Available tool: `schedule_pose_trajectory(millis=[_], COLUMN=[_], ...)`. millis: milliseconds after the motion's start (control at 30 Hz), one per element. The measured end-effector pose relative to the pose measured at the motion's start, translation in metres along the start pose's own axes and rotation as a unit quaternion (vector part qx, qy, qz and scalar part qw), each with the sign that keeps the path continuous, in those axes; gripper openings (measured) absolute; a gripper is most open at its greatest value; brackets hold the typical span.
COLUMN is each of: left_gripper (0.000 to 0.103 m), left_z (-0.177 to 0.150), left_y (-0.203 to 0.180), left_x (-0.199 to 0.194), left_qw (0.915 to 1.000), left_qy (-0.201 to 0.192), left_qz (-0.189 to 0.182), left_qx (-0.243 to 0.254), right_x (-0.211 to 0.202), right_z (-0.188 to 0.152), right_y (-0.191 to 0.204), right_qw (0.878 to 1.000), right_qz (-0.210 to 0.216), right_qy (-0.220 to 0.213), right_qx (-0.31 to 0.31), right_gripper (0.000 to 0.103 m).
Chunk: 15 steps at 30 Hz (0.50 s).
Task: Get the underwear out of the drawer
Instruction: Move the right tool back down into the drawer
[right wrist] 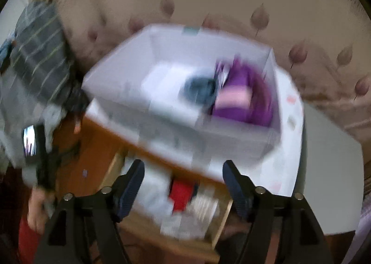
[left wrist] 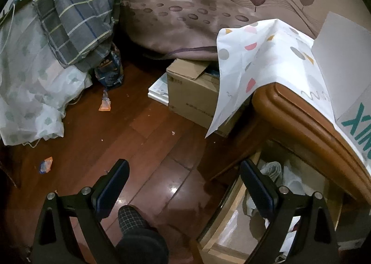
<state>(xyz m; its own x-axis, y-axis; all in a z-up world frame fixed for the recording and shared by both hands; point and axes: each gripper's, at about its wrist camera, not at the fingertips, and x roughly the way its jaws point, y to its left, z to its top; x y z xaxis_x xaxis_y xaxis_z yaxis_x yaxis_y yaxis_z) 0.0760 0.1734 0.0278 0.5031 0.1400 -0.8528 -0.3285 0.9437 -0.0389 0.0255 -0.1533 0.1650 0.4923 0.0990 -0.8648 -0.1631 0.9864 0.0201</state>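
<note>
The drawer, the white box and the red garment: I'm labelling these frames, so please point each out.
drawer (left wrist: pixel 222 222): left wrist view, its pale wooden side wall.
white box (right wrist: pixel 162 125): right wrist view, its blurred front wall.
red garment (right wrist: pixel 182 194): right wrist view, the middle of the red cloth in the drawer.
</note>
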Motion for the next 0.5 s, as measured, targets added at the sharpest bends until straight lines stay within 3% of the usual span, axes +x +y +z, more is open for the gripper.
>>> schedule_pose_trajectory(millis=[167,333,500], left_gripper=[0.095,0.095,0.095], left_z=[-0.001,-0.001,-0.002], left_y=[-0.003,-0.008,-0.011], left_x=[0.0,-0.001,0.0], left_qw=[1.0,0.9998,0.9998], left_qy=[-0.003,-0.009,-0.002], left_qz=[0.001,0.008,-0.002], left_qx=[0.004,0.016,0.018], right_x=[0.057,0.137,0.183], right_z=[-0.058,-0.099,-0.112], right_y=[0.005,-0.006,-0.018], right_qw=[0.994,0.975,0.961], right_qz=[0.012,0.027,0.027], right_qy=[0.106,0.219,0.272], right_qx=[-0.011,0.017,0.045], right_gripper=[0.076,0.076,0.08])
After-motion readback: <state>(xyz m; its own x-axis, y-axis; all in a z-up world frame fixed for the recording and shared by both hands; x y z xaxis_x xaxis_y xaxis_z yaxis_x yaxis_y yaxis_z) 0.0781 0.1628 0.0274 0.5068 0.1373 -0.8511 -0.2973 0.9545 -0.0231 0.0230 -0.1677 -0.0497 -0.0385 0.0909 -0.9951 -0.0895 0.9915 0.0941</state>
